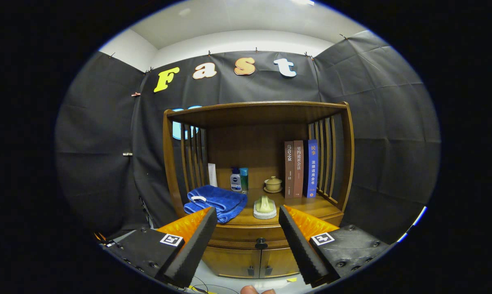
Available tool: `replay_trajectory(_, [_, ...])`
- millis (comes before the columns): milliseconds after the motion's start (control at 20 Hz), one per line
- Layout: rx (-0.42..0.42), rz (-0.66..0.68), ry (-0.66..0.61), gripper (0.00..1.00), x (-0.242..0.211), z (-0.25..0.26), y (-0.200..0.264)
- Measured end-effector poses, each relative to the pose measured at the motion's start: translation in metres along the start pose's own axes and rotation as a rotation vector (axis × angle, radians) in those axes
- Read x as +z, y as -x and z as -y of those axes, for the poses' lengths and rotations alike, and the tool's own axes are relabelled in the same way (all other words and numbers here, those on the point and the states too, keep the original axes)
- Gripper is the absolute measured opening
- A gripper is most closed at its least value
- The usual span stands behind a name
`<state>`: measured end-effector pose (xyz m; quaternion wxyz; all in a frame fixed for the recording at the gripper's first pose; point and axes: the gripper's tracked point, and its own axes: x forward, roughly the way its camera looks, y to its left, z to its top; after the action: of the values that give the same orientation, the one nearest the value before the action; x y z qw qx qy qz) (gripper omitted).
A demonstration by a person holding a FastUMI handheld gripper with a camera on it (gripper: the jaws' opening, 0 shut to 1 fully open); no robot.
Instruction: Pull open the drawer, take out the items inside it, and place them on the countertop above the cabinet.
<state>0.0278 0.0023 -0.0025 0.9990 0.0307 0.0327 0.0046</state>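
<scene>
Cabinet [256,245]: wooden, standing against the booth's black cloth wall, beyond the jaws; slatted sides and a top board form an open shelf space over its bench.
Drawer [246,235]: shut, flush with the cabinet front, just under the bench; its contents cannot be seen.
Drawer knob [261,243]: dark, at the middle of the drawer front, seen in the gap between the two fingers.
Lower doors [254,263]: two, closed, below the drawer, each with a small dark pull.
Bench [311,207]: the cabinet's countertop, carrying several things.
Blue towel [217,201]: folded, on the left part of the bench, near the front edge.
Brush [264,207]: pale, with a handle, at the front middle of the bench, right of the towel.
Bottles [239,179]: two small ones, close together at the back, behind the towel.
Lidded cup [273,184]: on a saucer, at the back, right of the bottles.
Books [301,169]: three, upright, at the back right against the slats.
Jaws [243,216]: wide apart, holding nothing, touching nothing; the cabinet front lies ahead of them.
</scene>
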Motion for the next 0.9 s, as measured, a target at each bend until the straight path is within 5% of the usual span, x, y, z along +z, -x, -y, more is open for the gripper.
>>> replay_trajectory(900, [0.011,-0.002,0.012,0.98,0.0005,-0.0033,-0.0014])
